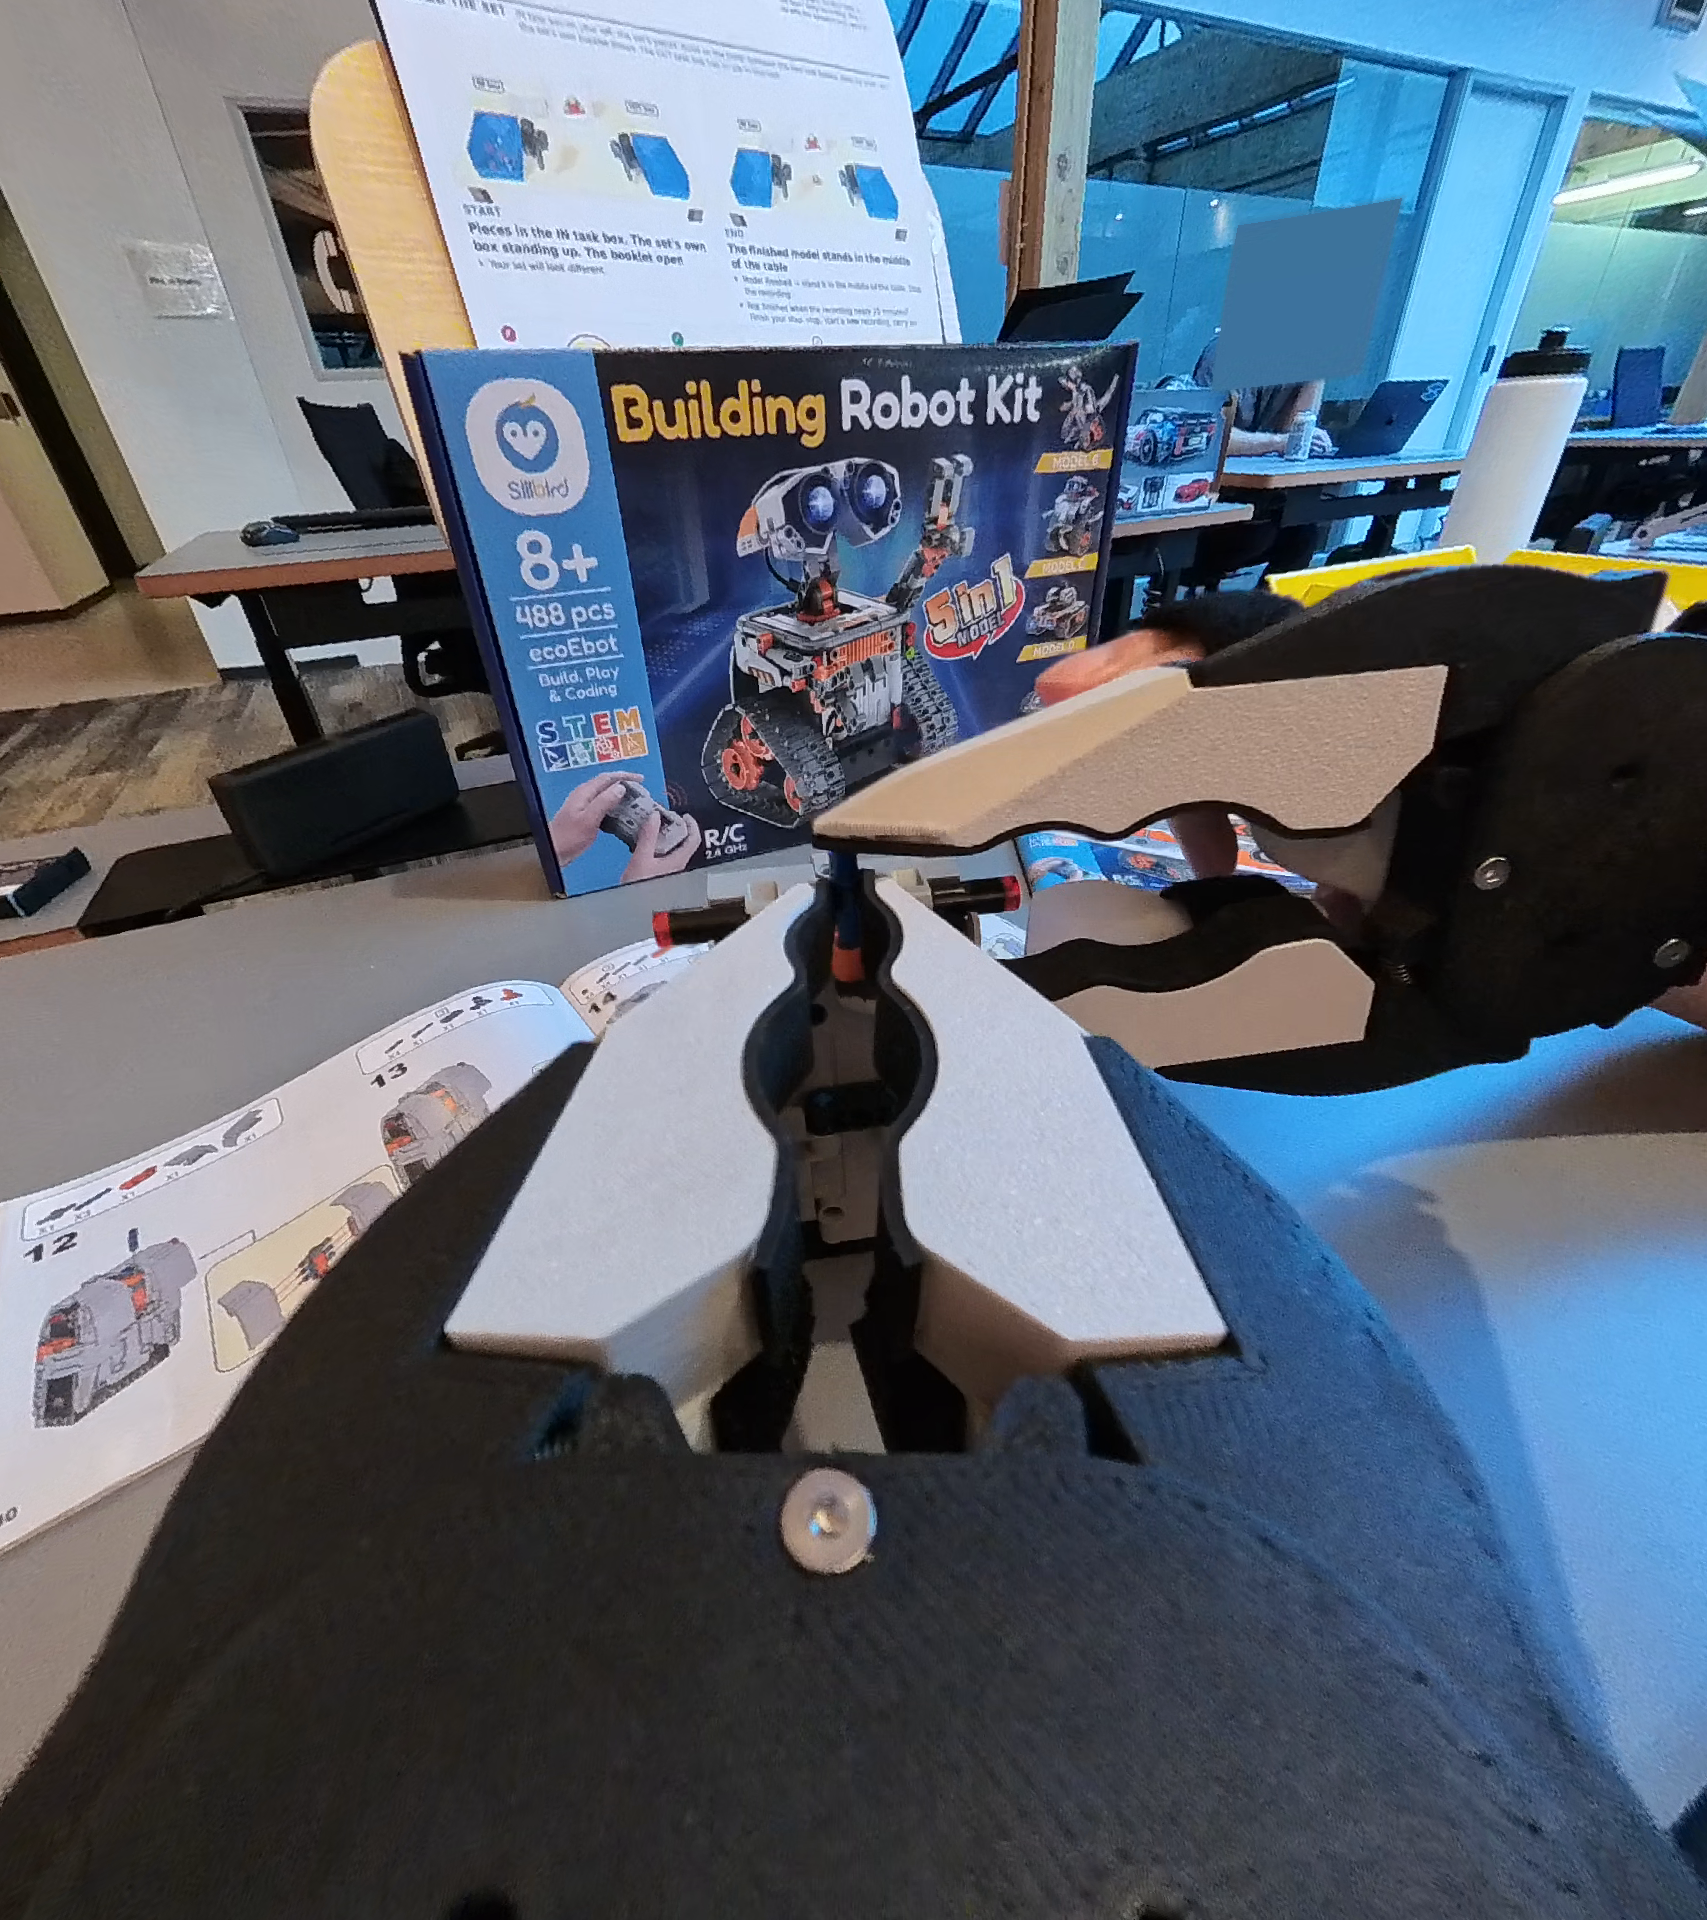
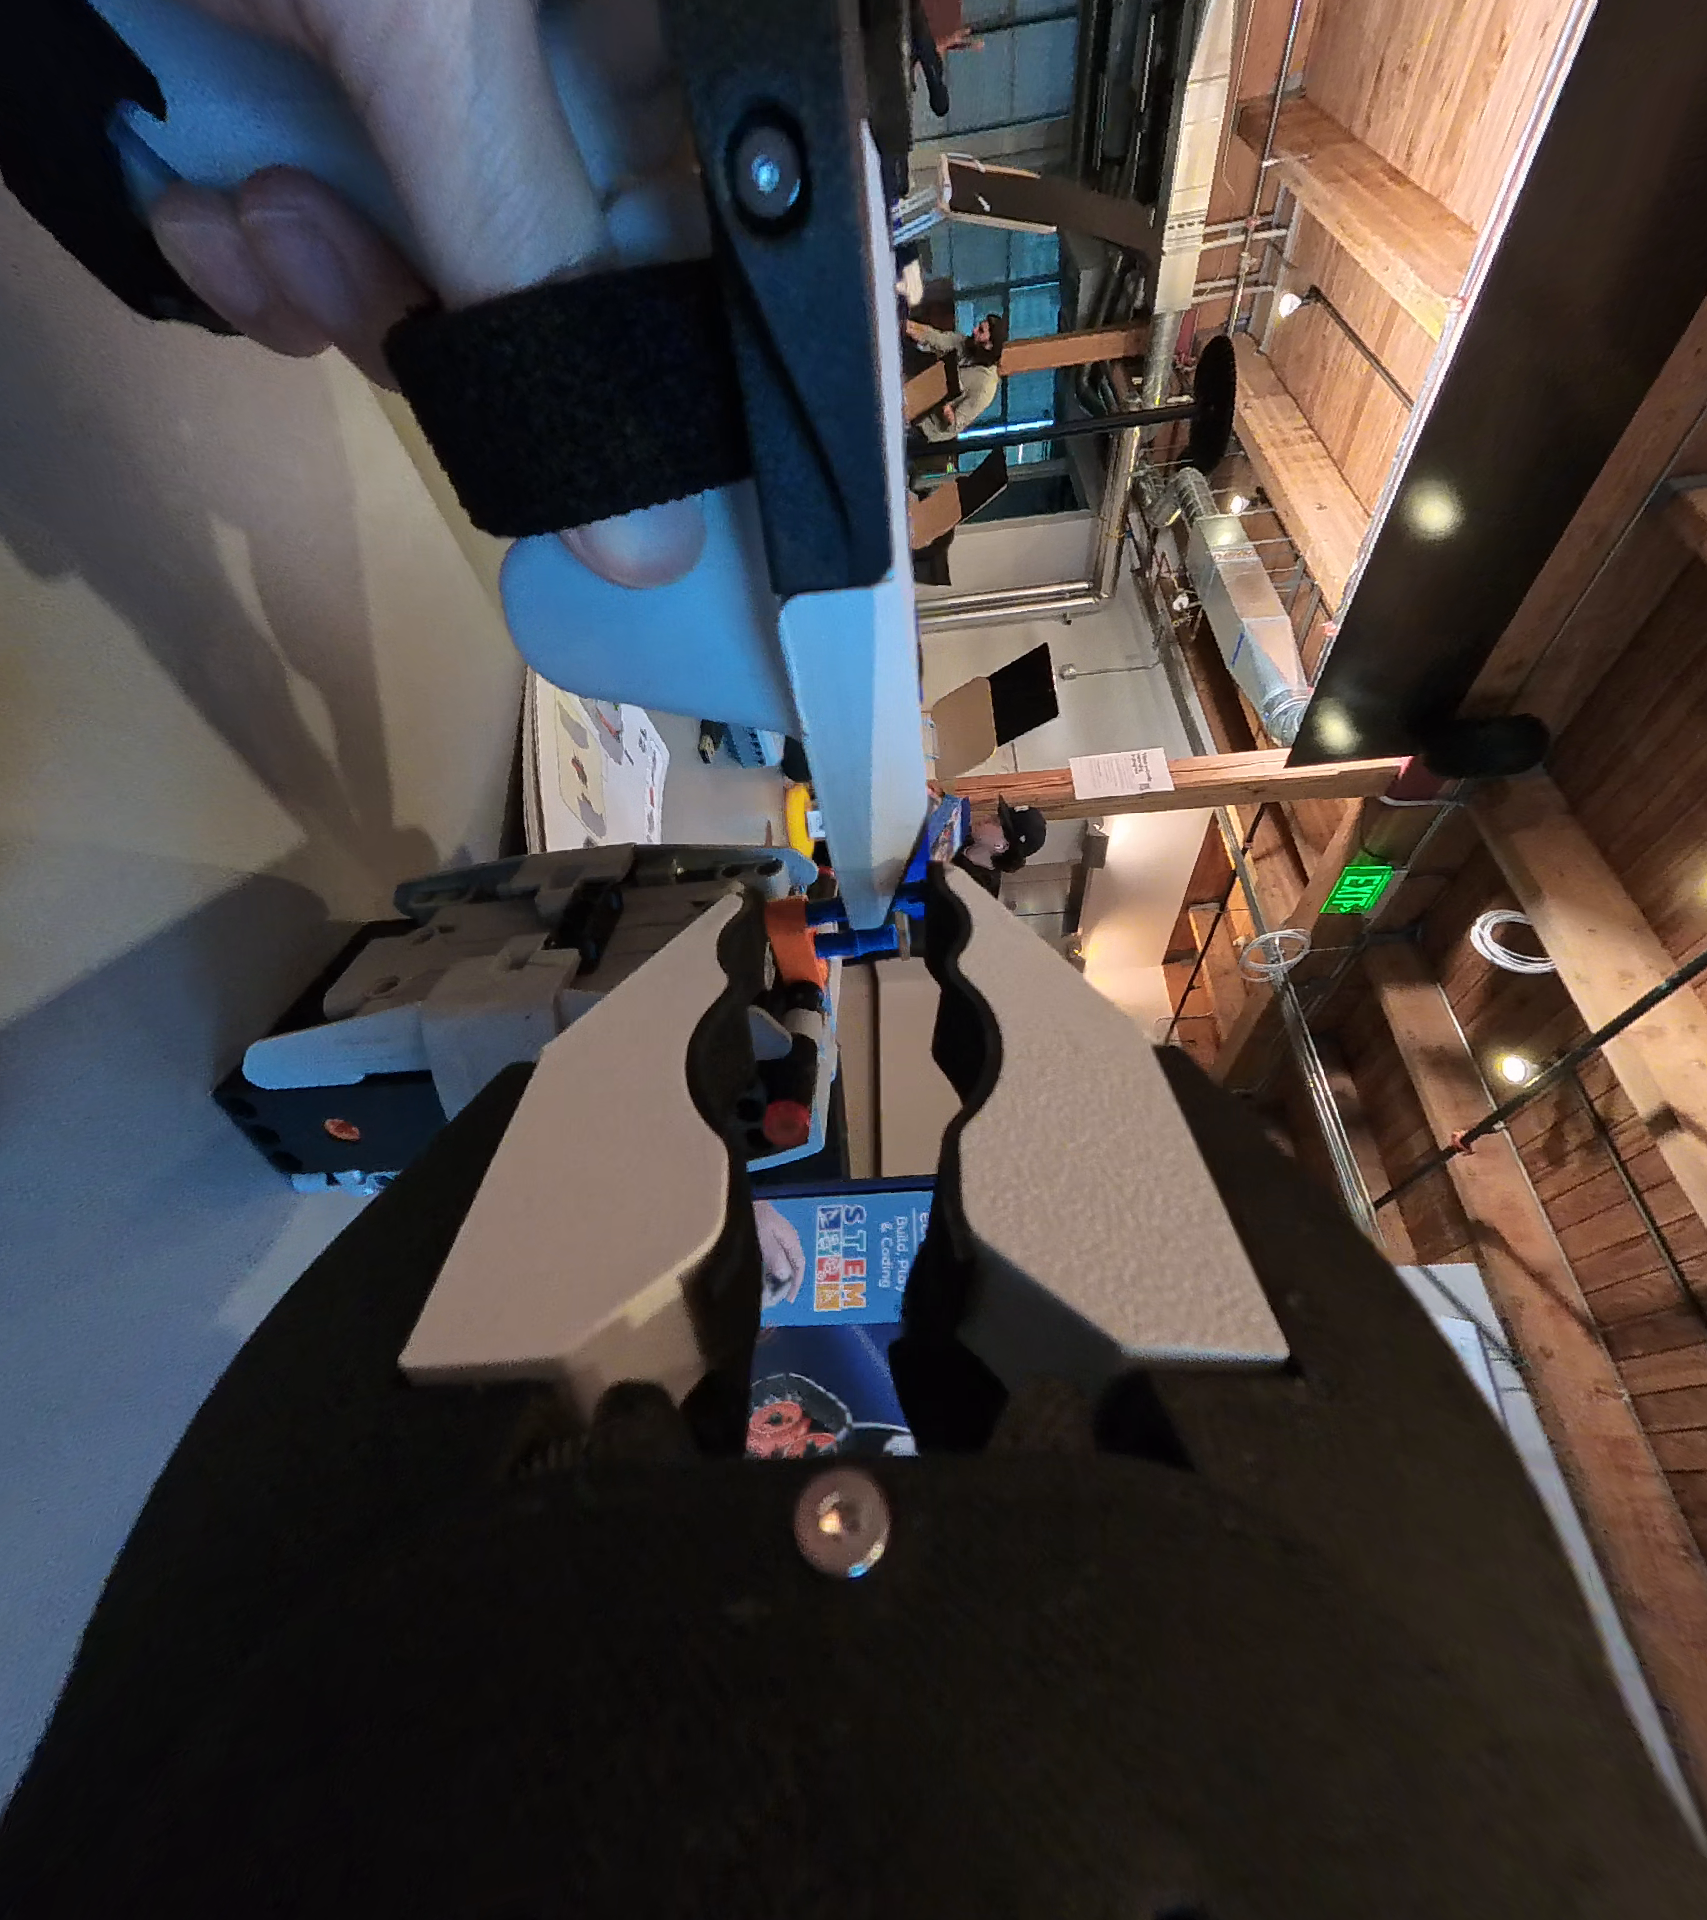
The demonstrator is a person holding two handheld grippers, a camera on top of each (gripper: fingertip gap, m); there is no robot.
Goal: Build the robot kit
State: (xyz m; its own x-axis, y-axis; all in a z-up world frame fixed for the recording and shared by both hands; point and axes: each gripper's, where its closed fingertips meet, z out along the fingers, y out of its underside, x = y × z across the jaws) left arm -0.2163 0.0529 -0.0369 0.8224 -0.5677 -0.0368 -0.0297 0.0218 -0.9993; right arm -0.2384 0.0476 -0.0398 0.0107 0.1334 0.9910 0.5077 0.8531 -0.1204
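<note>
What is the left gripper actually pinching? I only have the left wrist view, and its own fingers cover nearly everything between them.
Observer: The right wrist view shows the left gripper closed on blue pins that stick out of an orange piece.
Operator: Loose parts, or attached to something?
Observer: Attached. The orange piece sits at the end of a grey and black partly built model that rests on the table.
Operator: And the right gripper?
Observer: The right gripper has its jaws open, with those blue pins in the gap between its tips.
</note>
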